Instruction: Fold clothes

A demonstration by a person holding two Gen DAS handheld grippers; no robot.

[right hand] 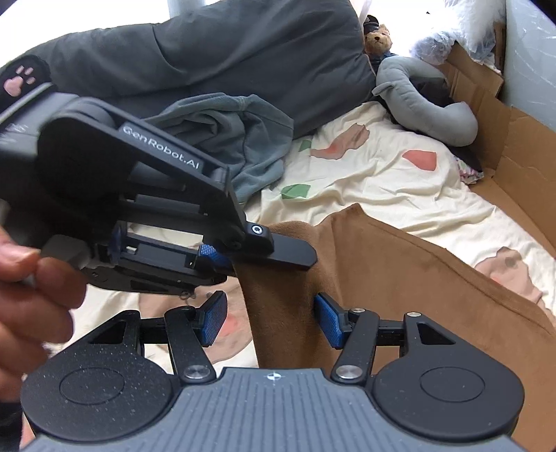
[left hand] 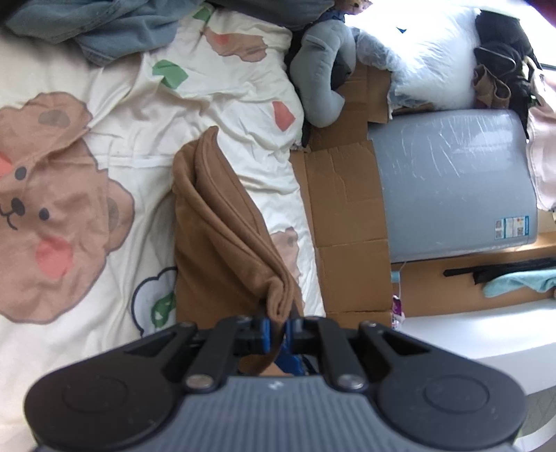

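Left wrist view: the left tongs [left hand: 277, 328] are clamped on a bunched corner of the brown garment [left hand: 222, 229], with the blue pads pressed against the cloth. The garment rises from the bed sheet [left hand: 222, 104] in a long, doubled strip toward the near edge. It lies at the right side of the bed, beside the flattened cardboard [left hand: 347, 208]. A blue-grey garment [left hand: 104, 31] lies crumpled at the far left, not yet folded.

Right wrist view: the right tongs [right hand: 271, 318] stand wide. A hanging fold of the brown garment [right hand: 399, 278] passes between the blue pads [right hand: 328, 321]; the left pad stands clear of the cloth, and contact at the right pad cannot be confirmed. The left tongs [right hand: 222, 259] hold the same fold from above, and a hand [right hand: 31, 292] grips their handle at the near left.

Progress assessment: the brown garment appears partly folded and lifted, not yet laid flat. The final fold and the blue-grey garment [right hand: 226, 135] remain.
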